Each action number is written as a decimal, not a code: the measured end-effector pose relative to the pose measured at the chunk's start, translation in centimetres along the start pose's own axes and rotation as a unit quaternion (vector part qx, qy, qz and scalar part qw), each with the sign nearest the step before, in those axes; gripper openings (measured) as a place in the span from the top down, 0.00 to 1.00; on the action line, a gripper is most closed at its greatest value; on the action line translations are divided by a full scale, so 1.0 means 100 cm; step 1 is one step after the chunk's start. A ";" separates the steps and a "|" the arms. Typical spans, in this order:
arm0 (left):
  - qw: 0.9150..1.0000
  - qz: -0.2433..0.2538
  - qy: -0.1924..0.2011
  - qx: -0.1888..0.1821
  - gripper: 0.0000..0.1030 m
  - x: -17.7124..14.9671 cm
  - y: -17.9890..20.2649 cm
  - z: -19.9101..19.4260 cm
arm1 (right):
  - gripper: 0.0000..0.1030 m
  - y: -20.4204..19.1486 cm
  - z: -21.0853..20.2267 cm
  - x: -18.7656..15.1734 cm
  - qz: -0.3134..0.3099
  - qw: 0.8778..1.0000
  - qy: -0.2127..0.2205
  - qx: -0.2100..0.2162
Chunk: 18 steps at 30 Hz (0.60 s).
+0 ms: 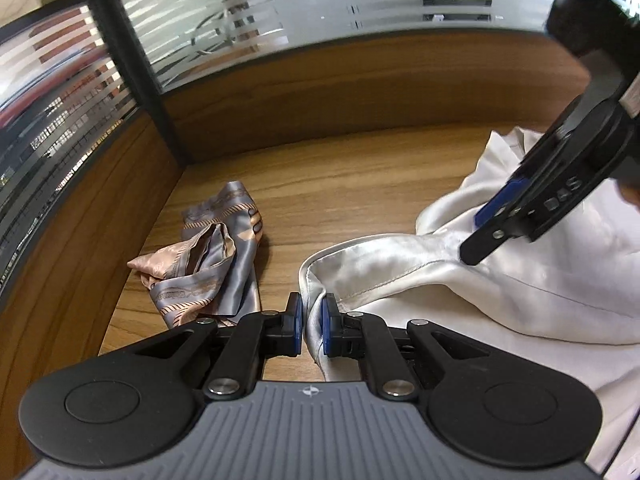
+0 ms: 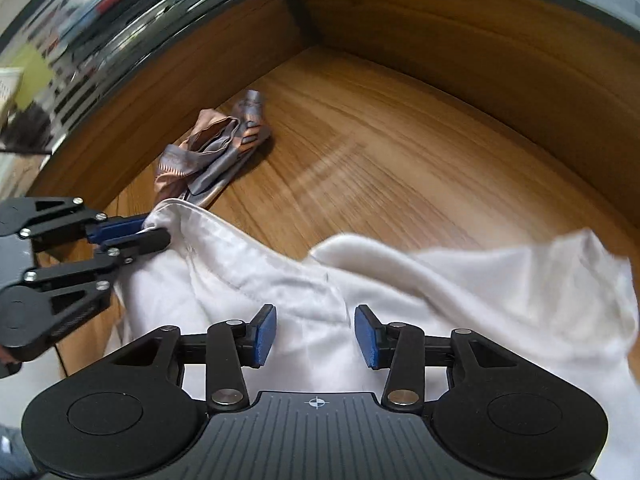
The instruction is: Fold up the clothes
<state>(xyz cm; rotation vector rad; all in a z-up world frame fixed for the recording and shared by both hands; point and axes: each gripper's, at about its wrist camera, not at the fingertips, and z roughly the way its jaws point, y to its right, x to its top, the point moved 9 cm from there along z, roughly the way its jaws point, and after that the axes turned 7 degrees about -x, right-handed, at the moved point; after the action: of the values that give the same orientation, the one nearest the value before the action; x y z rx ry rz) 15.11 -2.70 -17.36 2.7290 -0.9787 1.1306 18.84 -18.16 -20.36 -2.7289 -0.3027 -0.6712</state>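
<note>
The white garment [image 2: 400, 292] lies rumpled on the wooden table [image 2: 380, 152] – the left gripper [image 1: 311, 322] pinches its hemmed edge, the right gripper [image 2: 315, 334] hovers over its middle with jaws apart, empty – a patterned scarf [image 1: 208, 256] lies just beside the garment's pinched edge

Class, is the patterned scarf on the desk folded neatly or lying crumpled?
Crumpled. The scarf lies in a loose, twisted heap with edges turned over, beside the white garment on the desk.

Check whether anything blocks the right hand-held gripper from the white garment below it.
Nothing visible does. The right hand-held gripper is open directly over the white garment; the patterned scarf lies off to the side.
</note>
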 end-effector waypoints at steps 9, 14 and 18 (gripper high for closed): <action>1.000 -0.003 0.006 0.010 0.90 0.001 -0.002 -0.005 | 0.61 -0.016 0.015 0.002 -0.037 0.999 -0.006 0.009; 1.000 -0.014 0.004 0.014 0.90 0.001 -0.005 -0.003 | 0.94 -0.024 0.002 0.001 -0.012 0.999 0.000 0.045; 1.000 -0.015 -0.007 0.016 0.90 -0.004 -0.005 0.002 | 0.94 -0.032 -0.018 -0.006 0.028 0.995 0.005 0.091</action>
<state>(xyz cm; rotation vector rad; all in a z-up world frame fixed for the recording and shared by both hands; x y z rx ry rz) 15.35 -2.11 -17.62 2.7697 -0.9260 1.1345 16.68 -15.86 -18.37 -2.5501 -0.2685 -0.6111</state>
